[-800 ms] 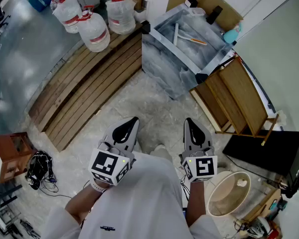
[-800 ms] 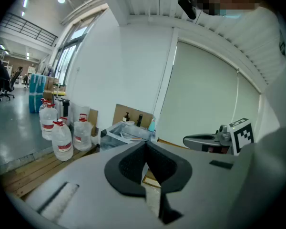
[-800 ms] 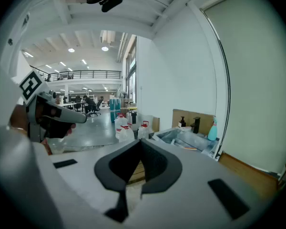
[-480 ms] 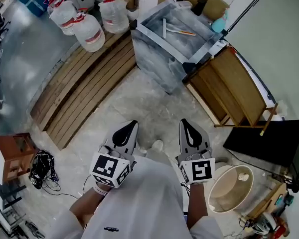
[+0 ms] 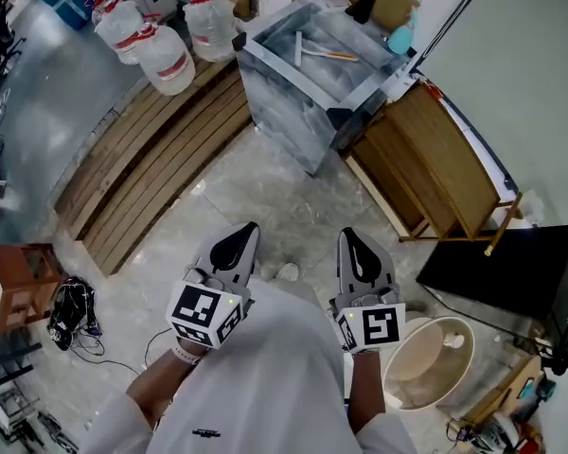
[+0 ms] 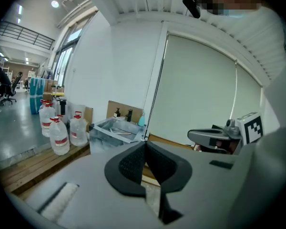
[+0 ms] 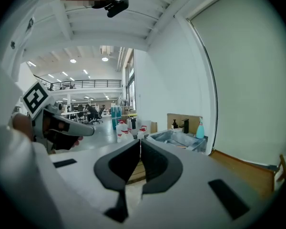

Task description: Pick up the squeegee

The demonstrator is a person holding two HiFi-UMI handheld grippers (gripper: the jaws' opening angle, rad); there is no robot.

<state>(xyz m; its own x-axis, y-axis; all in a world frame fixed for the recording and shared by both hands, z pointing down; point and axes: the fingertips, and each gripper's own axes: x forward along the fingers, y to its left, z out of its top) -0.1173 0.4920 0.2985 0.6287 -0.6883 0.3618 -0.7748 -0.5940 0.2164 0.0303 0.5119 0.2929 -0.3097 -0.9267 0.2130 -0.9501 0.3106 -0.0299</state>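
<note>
The squeegee (image 5: 314, 51), a pale blade with a thin orange-and-white handle, lies inside the grey sink (image 5: 282, 102) at the top of the head view. Both grippers hover over the floor close to the person's body, far short of the sink. My left gripper (image 5: 241, 235) is shut with nothing in it, and its jaws meet in its own view (image 6: 144, 147). My right gripper (image 5: 353, 240) is shut and empty too (image 7: 139, 145). The sink (image 6: 115, 128) stands ahead of both (image 7: 178, 138).
Water jugs (image 5: 166, 58) stand on a slatted wooden platform (image 5: 147, 164) left of the sink. A wooden rack (image 5: 435, 164) leans at its right. A black box (image 5: 497, 277) and a beige basin (image 5: 426, 365) are by my right side. Cables (image 5: 71, 312) lie at the left.
In the head view the sink and jugs have slid up and to the left. Both grippers have stayed shut side by side in front of the body.
</note>
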